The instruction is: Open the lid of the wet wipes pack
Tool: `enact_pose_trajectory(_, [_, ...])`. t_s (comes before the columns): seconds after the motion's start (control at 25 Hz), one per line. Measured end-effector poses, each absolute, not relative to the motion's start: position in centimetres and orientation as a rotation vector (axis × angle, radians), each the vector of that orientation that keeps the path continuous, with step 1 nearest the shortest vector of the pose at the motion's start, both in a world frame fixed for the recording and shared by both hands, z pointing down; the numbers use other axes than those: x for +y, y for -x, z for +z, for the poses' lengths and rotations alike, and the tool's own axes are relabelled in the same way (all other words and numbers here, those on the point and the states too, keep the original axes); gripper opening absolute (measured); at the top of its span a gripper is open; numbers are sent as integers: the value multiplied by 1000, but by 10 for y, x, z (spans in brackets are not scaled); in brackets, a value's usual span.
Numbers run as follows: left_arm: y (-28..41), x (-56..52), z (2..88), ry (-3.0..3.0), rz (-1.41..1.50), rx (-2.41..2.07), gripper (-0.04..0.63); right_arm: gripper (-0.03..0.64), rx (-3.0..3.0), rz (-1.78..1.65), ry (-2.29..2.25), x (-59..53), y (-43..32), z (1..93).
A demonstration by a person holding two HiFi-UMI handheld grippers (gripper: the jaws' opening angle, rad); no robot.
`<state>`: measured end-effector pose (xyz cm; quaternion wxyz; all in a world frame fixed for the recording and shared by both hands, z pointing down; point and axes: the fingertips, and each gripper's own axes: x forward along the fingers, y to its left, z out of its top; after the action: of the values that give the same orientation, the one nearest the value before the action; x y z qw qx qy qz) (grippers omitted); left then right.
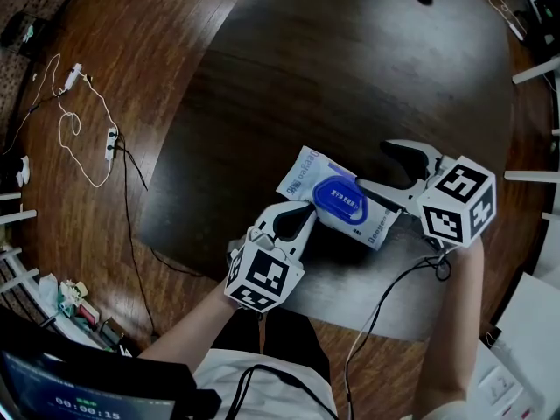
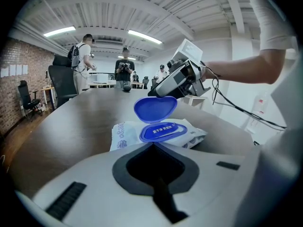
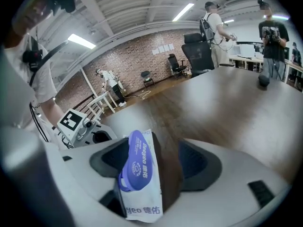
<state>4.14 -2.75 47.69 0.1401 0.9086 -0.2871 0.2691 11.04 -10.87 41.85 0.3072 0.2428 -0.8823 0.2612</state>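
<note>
Over a dark wooden table (image 1: pixel 350 68) in a brick-walled workroom, with people standing at the far end. Left claw (image 1: pixel 304 210) pressed together on nothing, tips against the near side of the wet wipes pack (image 1: pixel 306 171). Right claw (image 1: pixel 374 164) spread apart, pack's right end between its fingers, one tip at the top edge of the raised blue lid (image 2: pixel 155 109). Pack flat near the table's near edge, lid standing open.
</note>
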Motion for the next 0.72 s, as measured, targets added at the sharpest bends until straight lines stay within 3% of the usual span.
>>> enact_pose_trajectory(0.72, [-34, -30, 480, -2626, 759, -852, -5, 335, -2328, 605, -926, -157, -146, 434])
